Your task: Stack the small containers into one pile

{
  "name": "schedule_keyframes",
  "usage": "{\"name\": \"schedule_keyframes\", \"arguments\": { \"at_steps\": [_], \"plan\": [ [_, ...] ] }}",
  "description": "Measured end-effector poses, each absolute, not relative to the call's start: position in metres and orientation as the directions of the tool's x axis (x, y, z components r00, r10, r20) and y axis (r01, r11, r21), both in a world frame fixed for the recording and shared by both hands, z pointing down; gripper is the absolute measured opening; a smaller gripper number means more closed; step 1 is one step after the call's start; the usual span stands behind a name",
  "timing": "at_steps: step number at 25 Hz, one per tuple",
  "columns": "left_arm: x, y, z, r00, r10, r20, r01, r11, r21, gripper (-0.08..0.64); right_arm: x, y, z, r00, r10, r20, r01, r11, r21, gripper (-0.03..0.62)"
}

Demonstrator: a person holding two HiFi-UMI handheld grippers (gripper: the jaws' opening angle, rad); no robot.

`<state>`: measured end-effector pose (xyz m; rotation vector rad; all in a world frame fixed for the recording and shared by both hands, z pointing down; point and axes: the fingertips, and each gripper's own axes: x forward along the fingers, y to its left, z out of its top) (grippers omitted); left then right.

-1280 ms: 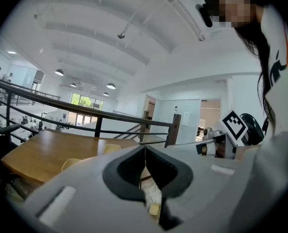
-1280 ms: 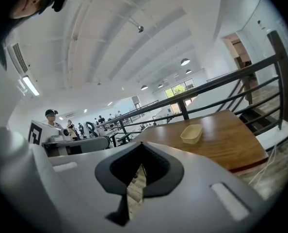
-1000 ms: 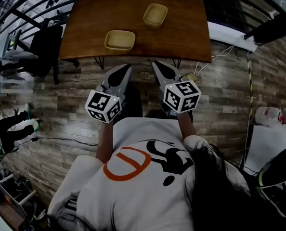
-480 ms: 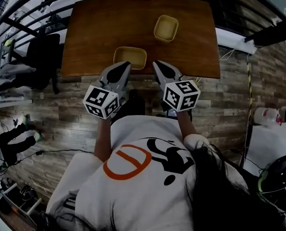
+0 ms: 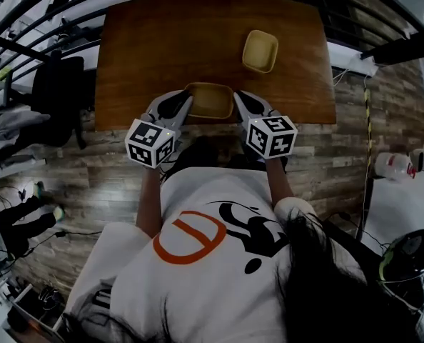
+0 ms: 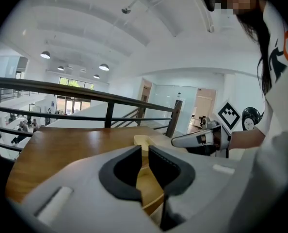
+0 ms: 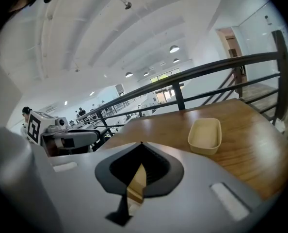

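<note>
**A:** Where do the containers sit?

**B:** On my feed both are on a brown wooden table [image 5: 162, 41]. The near container [image 5: 209, 100], a shallow pale-yellow rectangular plastic tub, lies at the table's near edge. The far container [image 5: 260, 51] has the same colour and shape. It sits well apart from the first, farther back and to the right, open side up.

**A:** And the tools?

**B:** The left gripper [image 5: 175, 106] is just beside the near container's left end and the right gripper [image 5: 242, 106] just beside its right end, so the tub lies between them (from the head view I cannot tell whether either one touches it).

**A:** How do the jaws stand?

**B:** In the left gripper view the two dark pads [image 6: 122, 178] stand a narrow gap apart. Pale yellow of the near container shows through that gap from below, and I see nothing pinched. In the right gripper view the tips are pressed together, with a sliver of yellow showing through the opening behind them. Past those tips I see the far container on the wood, upright and empty.
</note>
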<state>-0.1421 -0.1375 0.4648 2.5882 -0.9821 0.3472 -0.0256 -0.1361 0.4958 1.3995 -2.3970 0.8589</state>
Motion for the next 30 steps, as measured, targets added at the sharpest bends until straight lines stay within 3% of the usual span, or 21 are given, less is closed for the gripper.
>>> {"name": "schedule_keyframes", "arguments": {
  "at_steps": [7,10,13,23,27,30],
  "plan": [
    [-0.152,-0.154,0.506,0.713,-0.552,0.432,-0.684,-0.682,0.258,0.046,-0.013,-0.143,0.519,-0.491,-0.697,0.523,-0.864,0.315,-0.392,0.021],
    [-0.154,-0.158,0.522,0.674,-0.551,0.492,-0.717,-0.650,0.253,0.101,-0.005,-0.144,0.530,-0.488,-0.681,0.546,-0.866,0.301,-0.399,0.021],
    [-0.153,-0.158,0.542,0.645,-0.527,0.553,-0.734,-0.628,0.258,0.110,0.005,-0.146,0.548,-0.483,-0.649,0.588,-0.870,0.281,-0.404,0.025],
    [-0.169,-0.148,0.613,0.600,-0.412,0.686,-0.765,-0.546,0.341,0.124,-0.008,-0.137,0.626,-0.543,-0.400,0.738,-0.840,0.263,-0.475,0.152],
    [-0.167,-0.146,0.618,0.596,-0.413,0.689,-0.775,-0.520,0.359,0.124,-0.004,-0.130,0.643,-0.505,-0.340,0.793,-0.862,0.243,-0.445,0.140],
    [-0.164,-0.146,0.618,0.599,-0.412,0.686,-0.775,-0.513,0.368,0.124,-0.006,-0.133,0.651,-0.498,-0.313,0.809,-0.867,0.219,-0.448,0.092]
  ]
}}
